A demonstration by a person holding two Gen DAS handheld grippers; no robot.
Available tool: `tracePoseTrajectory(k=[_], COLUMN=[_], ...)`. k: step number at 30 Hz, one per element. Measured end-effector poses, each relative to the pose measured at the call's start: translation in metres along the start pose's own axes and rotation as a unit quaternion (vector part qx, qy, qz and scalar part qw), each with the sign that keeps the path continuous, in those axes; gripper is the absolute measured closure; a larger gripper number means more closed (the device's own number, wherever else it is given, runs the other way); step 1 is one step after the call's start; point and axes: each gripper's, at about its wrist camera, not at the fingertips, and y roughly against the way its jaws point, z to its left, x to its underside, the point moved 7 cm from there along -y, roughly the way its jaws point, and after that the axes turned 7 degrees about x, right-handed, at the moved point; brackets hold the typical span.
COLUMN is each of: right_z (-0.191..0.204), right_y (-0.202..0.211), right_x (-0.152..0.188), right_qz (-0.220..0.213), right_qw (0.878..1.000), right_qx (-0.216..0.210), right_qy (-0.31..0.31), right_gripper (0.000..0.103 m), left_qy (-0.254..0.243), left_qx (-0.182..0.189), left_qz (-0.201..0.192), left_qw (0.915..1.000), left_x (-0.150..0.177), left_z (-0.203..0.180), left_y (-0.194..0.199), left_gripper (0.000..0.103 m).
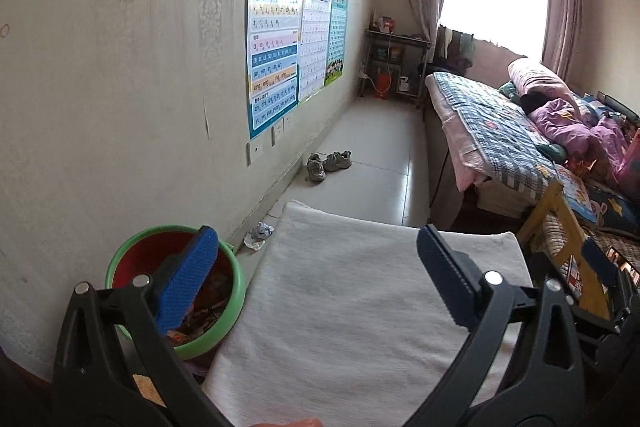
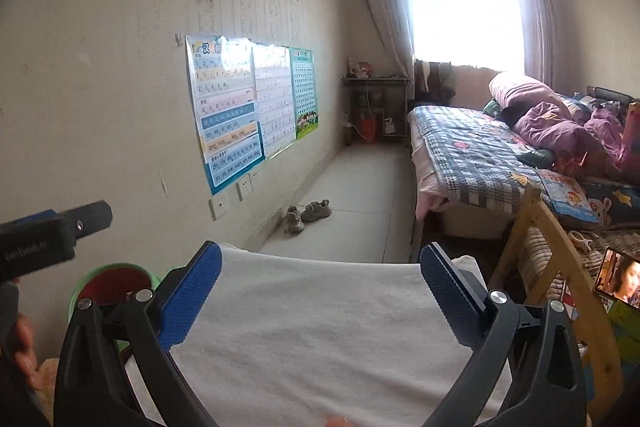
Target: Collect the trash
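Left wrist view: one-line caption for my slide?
Open left gripper over white cloth, beside green bin; crumpled wrapper on floor by wall.

Read on the wall chart: rows of pinyin letters such as "k h j q x", "z c s y w", "an en in un" and "ang eng ing ong". Made out faint lettering on the left gripper body, like "GenRobot.AI", not sharp. Found the neighbouring charts too small to read.
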Motion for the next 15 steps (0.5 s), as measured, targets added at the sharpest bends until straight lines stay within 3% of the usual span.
tracePoseTrajectory(k=[15], right_z=[0.010], right_y=[0.001], right_x=[0.012], right_qz=[0.019], right_qw=[1.000], right_qx=[-0.005], right_qy=[0.013], right_gripper=[0.007], left_qy=[-0.003], left_qx=[0.005], left_qz=[0.008], left_qw=[0.9999], left_x=[0.004], left_z=[0.001], left_y=[-0.004], left_gripper=[0.006])
